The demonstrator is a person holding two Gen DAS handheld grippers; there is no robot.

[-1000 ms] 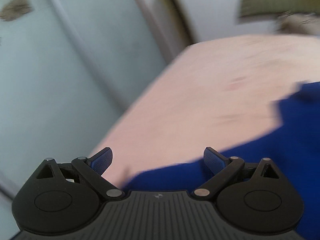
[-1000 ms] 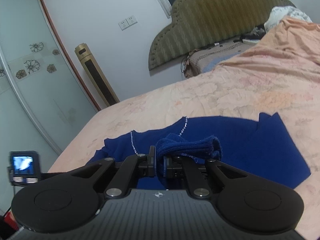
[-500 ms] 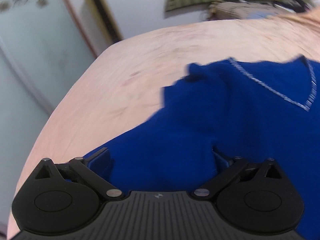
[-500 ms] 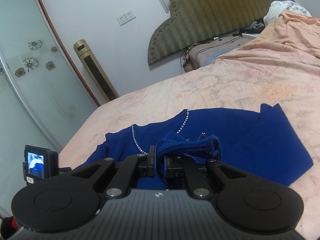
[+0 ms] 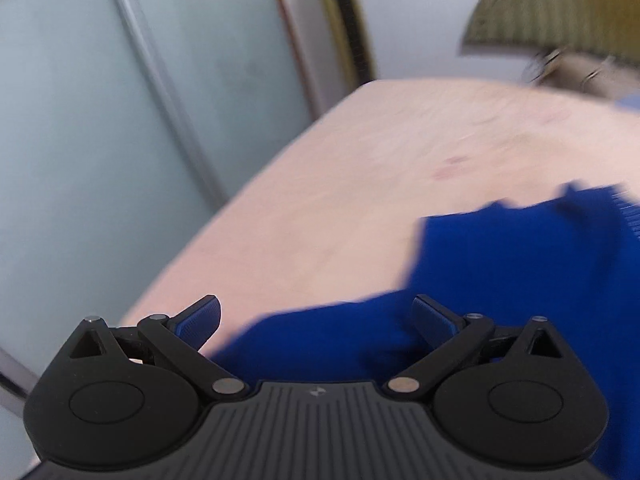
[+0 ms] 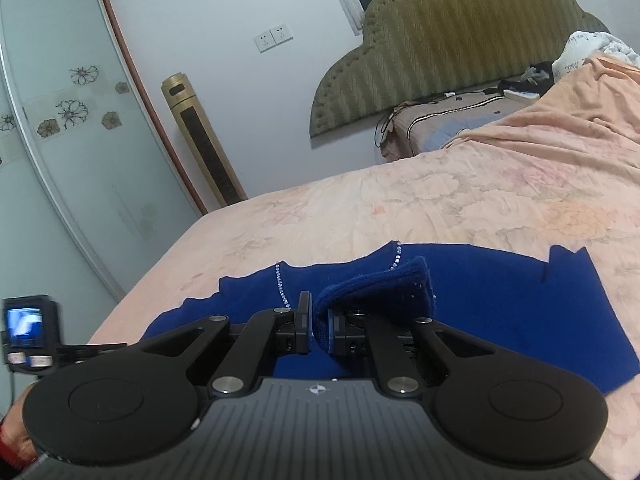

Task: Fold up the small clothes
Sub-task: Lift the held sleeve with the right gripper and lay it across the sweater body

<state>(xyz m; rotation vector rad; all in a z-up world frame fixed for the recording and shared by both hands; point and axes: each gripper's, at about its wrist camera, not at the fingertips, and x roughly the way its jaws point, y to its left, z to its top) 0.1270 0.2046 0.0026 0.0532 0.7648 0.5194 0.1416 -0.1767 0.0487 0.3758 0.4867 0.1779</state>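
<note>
pale wall [image 6: 224, 8], olive headboard [image 6: 452, 48], gold tower fan [image 6: 202, 140], frosted sliding door [image 6: 68, 160].

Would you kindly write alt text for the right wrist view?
The right gripper is shut on a bunched fold of a blue top that lies on a peach bed sheet. Behind are a green headboard and a gold tower fan.

No words or numbers can be read anywhere. The white cloth [image 6: 588, 54] at the bed's far right corner carries printed lettering, too small to make out.
</note>
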